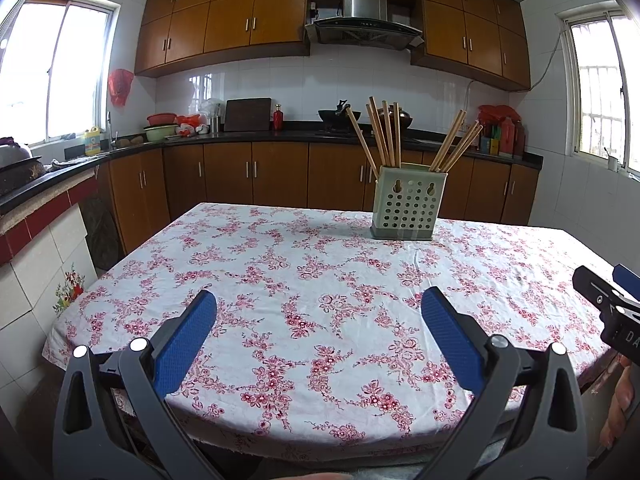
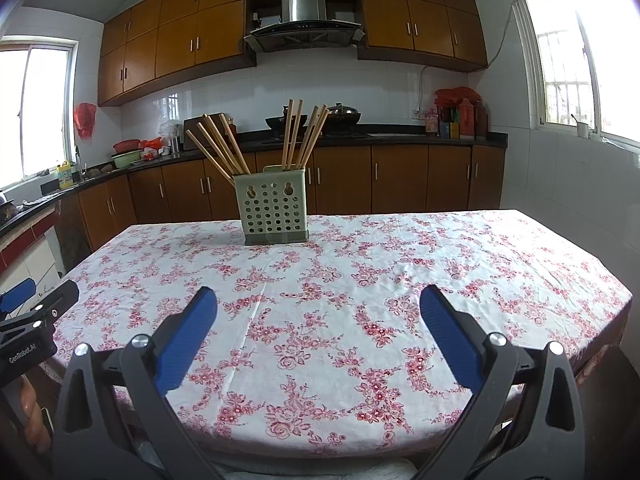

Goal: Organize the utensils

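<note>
A pale green perforated utensil holder (image 1: 407, 204) stands on the far part of the table, also in the right wrist view (image 2: 274, 210). Several wooden chopsticks (image 1: 382, 136) stand in it in two bunches, leaning apart; they show in the right wrist view too (image 2: 298, 136). My left gripper (image 1: 319, 310) is open and empty above the near table edge, well short of the holder. My right gripper (image 2: 319, 308) is open and empty, likewise at the near edge. Each gripper shows at the edge of the other's view, the right one (image 1: 608, 300) and the left one (image 2: 36, 308).
The table (image 1: 280, 280) carries a white cloth with pink flowers. Behind it runs a kitchen counter (image 1: 260, 136) with bowls, a cutting board, bottles and a wok. A tiled ledge (image 1: 40, 216) stands close at the left. Windows are on both side walls.
</note>
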`<act>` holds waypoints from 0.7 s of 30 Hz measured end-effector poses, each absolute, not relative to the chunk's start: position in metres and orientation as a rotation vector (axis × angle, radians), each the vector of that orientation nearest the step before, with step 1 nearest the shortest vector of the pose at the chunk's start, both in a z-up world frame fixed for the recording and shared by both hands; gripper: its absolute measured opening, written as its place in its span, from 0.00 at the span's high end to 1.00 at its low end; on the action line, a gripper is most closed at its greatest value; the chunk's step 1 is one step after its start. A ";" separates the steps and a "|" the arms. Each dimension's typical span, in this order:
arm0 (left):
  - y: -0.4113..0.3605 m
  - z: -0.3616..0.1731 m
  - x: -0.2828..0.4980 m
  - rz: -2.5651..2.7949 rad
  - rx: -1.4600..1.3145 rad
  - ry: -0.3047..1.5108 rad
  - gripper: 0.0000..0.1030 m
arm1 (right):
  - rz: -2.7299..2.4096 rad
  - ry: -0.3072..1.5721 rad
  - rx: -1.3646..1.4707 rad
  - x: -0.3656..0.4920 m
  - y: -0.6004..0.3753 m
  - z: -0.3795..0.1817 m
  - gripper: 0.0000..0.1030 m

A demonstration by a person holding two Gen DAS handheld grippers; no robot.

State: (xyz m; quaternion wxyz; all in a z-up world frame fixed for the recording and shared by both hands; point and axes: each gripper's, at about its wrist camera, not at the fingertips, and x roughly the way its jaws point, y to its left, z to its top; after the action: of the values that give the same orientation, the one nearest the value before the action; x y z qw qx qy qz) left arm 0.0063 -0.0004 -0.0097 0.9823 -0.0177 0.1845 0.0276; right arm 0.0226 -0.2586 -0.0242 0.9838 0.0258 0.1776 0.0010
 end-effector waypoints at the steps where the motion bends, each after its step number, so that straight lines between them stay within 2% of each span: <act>1: 0.000 -0.010 0.006 0.055 -0.036 0.371 0.02 | 0.002 0.357 0.052 0.023 -0.259 -0.024 0.04; 21: -0.001 -0.010 0.006 0.054 -0.036 0.373 0.02 | 0.000 0.360 0.054 0.023 -0.259 -0.025 0.04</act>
State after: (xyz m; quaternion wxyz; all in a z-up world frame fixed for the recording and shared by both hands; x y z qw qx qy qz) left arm 0.0063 -0.0006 -0.0100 0.9821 -0.0180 0.1855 0.0270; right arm 0.0227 -0.2590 -0.0249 0.9835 0.0270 0.1788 -0.0002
